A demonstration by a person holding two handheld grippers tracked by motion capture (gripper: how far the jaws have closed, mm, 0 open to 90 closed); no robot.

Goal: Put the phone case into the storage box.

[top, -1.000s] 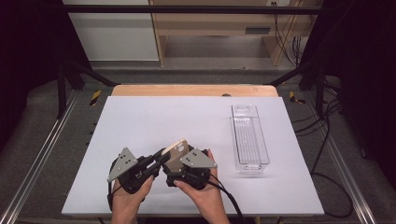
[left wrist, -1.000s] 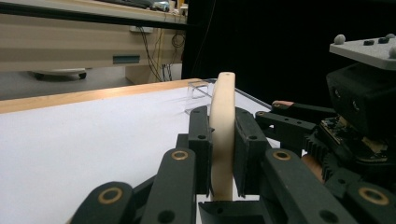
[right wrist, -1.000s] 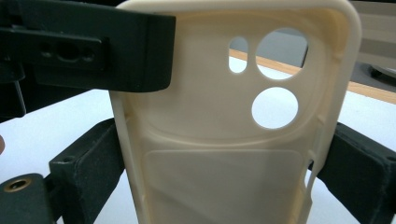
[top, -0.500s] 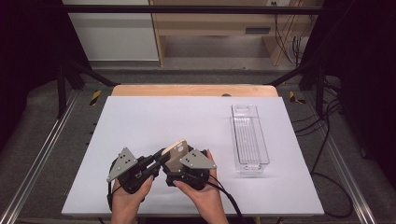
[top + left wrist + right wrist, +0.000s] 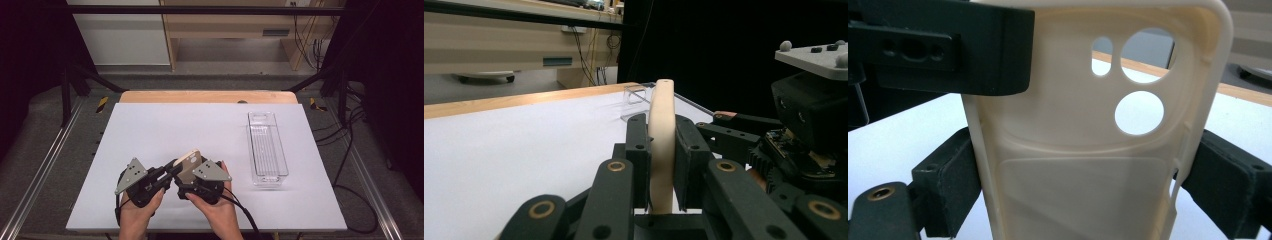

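A cream phone case is held upright and tilted above the white table, near the front edge. My left gripper reaches in from the left and is shut on it. The left gripper view shows the phone case edge-on, clamped across its thickness by the left gripper. My right gripper sits just right of it, shut across the case's width. In the right gripper view the case's inside faces the camera with its camera holes at the top, the right gripper pressing both long edges.
A clear plastic tray lies lengthwise at the right of the white table and shows as the tray far off in the left gripper view. A wooden strip edges the table's back. Cables trail at right.
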